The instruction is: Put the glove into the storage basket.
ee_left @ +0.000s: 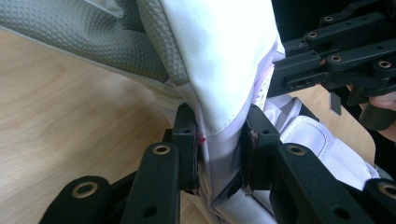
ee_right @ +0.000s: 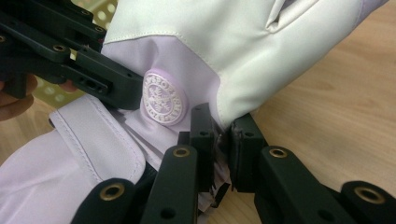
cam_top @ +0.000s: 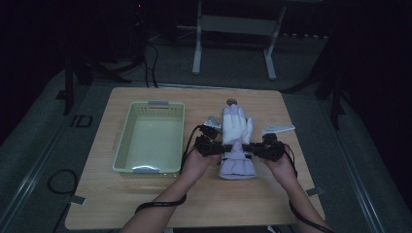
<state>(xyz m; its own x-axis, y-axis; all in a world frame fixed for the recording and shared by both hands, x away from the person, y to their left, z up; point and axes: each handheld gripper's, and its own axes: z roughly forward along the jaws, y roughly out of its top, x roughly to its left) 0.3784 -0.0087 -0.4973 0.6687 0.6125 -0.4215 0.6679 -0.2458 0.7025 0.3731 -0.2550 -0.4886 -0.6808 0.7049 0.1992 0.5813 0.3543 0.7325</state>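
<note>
beside the green basket (cam_top: 151,137), left gripper (cam_top: 219,147) and right gripper (cam_top: 254,148) both pinch the glove (cam_top: 236,127) wrist.

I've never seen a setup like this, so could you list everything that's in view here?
Glove: one, white and pale lilac, flat on the table right of the basket, fingers pointing away from the person.
Basket: one, pale green, on the table's left half.
Table: one, light wood, centre.
Round thing: one, grey, just beyond the glove's fingertips; too small to identify.
Frame: one, light grey, on the floor behind the table.
Left hand-held gripper: black, shut on the glove's wrist.
Right hand-held gripper: black, shut on the wrist's other side.
</note>
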